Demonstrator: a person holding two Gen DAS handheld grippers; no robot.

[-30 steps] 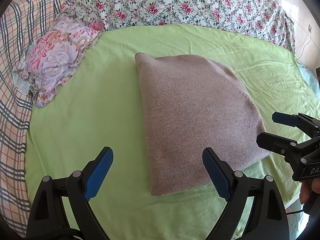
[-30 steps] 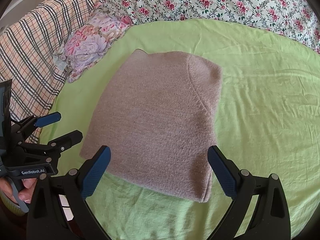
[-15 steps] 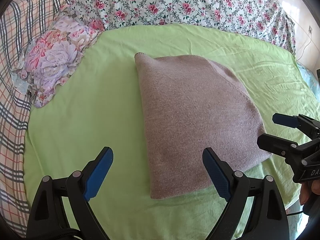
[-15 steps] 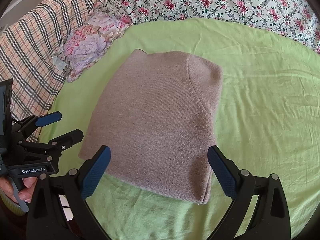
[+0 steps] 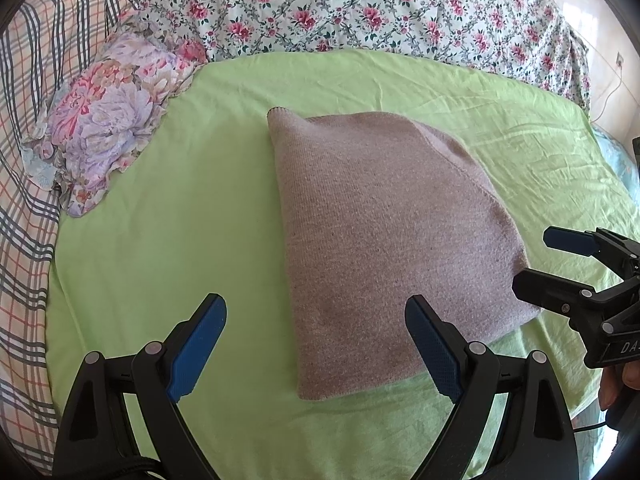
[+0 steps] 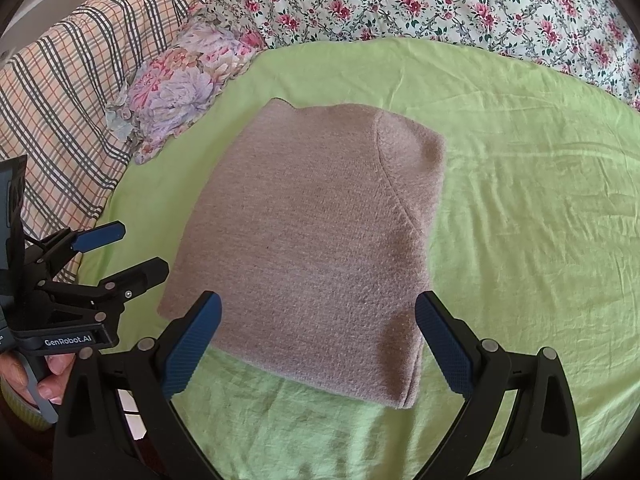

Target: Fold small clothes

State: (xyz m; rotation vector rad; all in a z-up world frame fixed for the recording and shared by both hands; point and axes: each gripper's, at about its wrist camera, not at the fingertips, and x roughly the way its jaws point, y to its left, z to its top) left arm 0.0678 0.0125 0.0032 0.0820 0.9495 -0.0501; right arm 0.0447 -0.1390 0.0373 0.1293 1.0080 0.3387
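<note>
Sweater (image 5: 384, 236), one item: mauve-brown knit, folded into a compact, roughly four-sided bundle. Lies flat near the middle of the green sheet (image 5: 168, 216). A curved seam runs down its right-hand portion in the right wrist view (image 6: 312, 240). One corner pokes up at about 11 o'clock of the bundle; the near folded edge sits at 6 o'clock, closest to both tools.

Left gripper (image 5: 316, 344): black frame, blue textured pads, fingers spread wide apart, nothing between them. It hangs over the sheet at the sweater's 7 o'clock corner; its right pad overlaps the near edge in that view, though contact cannot be judged. Seen also from the other camera at 9 o'clock (image 6: 120, 254), fingers parted, just beside the sweater's left edge; a hand (image 6: 44, 376) grips its handle, and the body carries the lettering "GenRobot.AI".

Right gripper (image 6: 318, 344): same make, fingers likewise wide apart and holding nothing, poised above the sweater's near edge. From the left camera it shows at 3 o'clock (image 5: 536, 260), tips close to the bundle's right corner.

Surroundings: floral pillow (image 5: 108, 120) at 10 o'clock; rose-print quilt (image 5: 360, 8) across 12 o'clock; plaid blanket (image 5: 24, 152) at 9 o'clock.
</note>
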